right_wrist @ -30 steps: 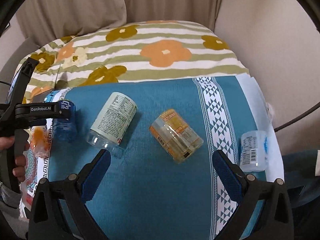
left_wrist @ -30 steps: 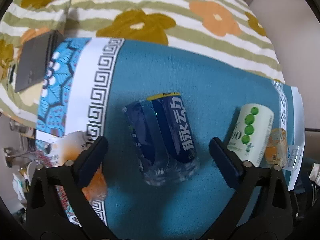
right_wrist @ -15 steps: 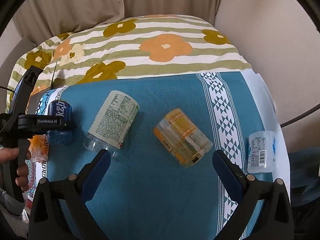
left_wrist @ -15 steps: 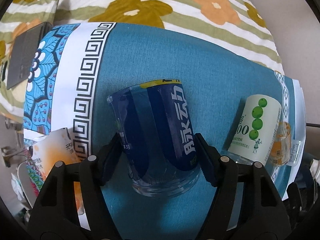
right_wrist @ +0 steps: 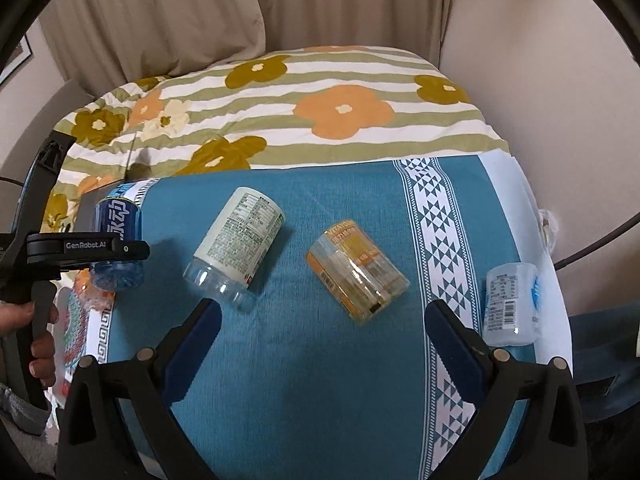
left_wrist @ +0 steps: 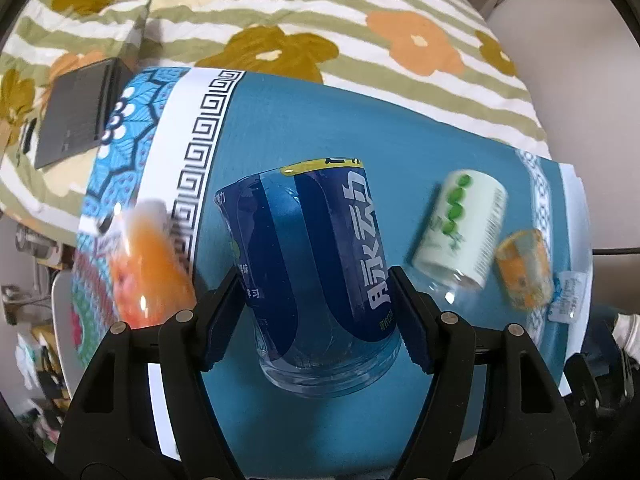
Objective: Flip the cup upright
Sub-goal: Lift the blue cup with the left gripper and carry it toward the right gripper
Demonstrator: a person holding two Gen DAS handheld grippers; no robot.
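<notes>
My left gripper (left_wrist: 318, 316) is shut on a clear cup with a dark blue label (left_wrist: 320, 256), gripping it near its closed end and holding it above the teal cloth (left_wrist: 360, 128). In the right wrist view the same blue cup (right_wrist: 118, 240) is at the far left, lifted in the left gripper (right_wrist: 86, 246). My right gripper (right_wrist: 322, 336) is open and empty over the cloth (right_wrist: 320, 392), short of the lying cups.
A white-and-green cup (right_wrist: 236, 242) (left_wrist: 460, 228), an orange cup (right_wrist: 356, 270) (left_wrist: 524, 274) and a clear white-label cup (right_wrist: 510, 308) lie on their sides. An orange-labelled cup (left_wrist: 148, 264) sits left. A dark laptop (left_wrist: 78, 114) rests on the floral bedding.
My left gripper closed around the blue cup and has lifted it off the cloth. The right gripper has pulled back slightly and stays open.
</notes>
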